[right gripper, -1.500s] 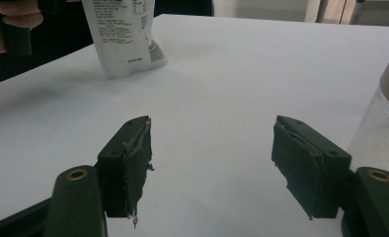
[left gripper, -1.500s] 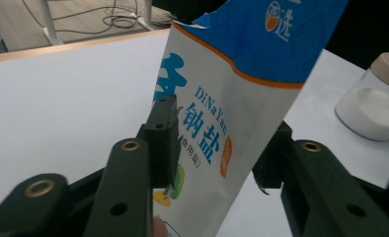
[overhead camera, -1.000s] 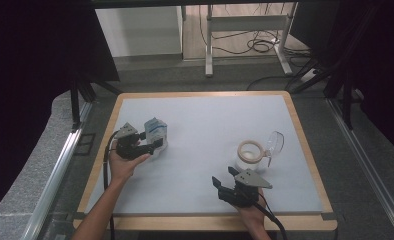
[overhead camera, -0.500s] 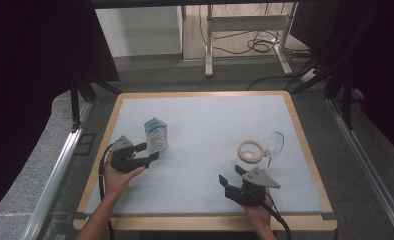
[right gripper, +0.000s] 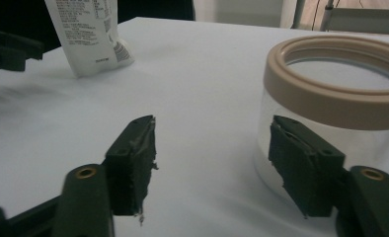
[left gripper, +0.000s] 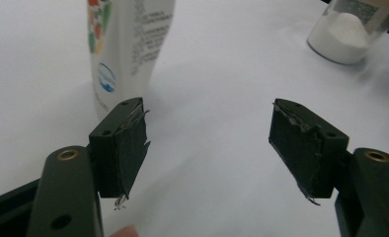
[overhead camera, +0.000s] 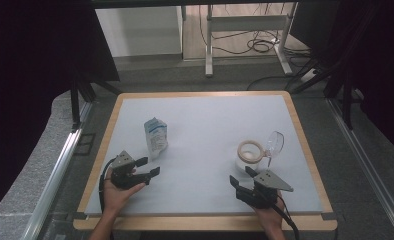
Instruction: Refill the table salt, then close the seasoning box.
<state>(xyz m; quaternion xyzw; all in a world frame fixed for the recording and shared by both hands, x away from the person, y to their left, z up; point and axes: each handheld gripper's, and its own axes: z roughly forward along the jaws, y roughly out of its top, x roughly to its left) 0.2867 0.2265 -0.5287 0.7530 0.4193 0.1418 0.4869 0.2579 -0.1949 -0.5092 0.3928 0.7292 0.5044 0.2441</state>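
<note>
A white printed pouch (overhead camera: 155,136) stands upright on the white table (overhead camera: 205,115), left of centre. My left gripper (overhead camera: 148,166) sits open just in front of it, a short gap away, with nothing between its jaws. In the left gripper view the pouch (left gripper: 128,44) rises beyond the left jaw of the open gripper (left gripper: 210,128). A clear jar with a tan rim (overhead camera: 249,151) holds some white powder at the right. My right gripper (overhead camera: 241,175) is open just in front of it. In the right gripper view the jar (right gripper: 330,98) stands right behind the right jaw of the open gripper (right gripper: 212,143).
A clear, lid-like piece (overhead camera: 274,144) leans right beside the jar. The table has a wooden border (overhead camera: 305,145). The jar (left gripper: 353,27) shows far right in the left gripper view. The pouch (right gripper: 86,34) and part of the left gripper (right gripper: 10,49) show far left in the right gripper view.
My left gripper has let go of the pouch and drawn back toward the near edge, leaving it upright. My right gripper has shifted slightly nearer the front edge.
</note>
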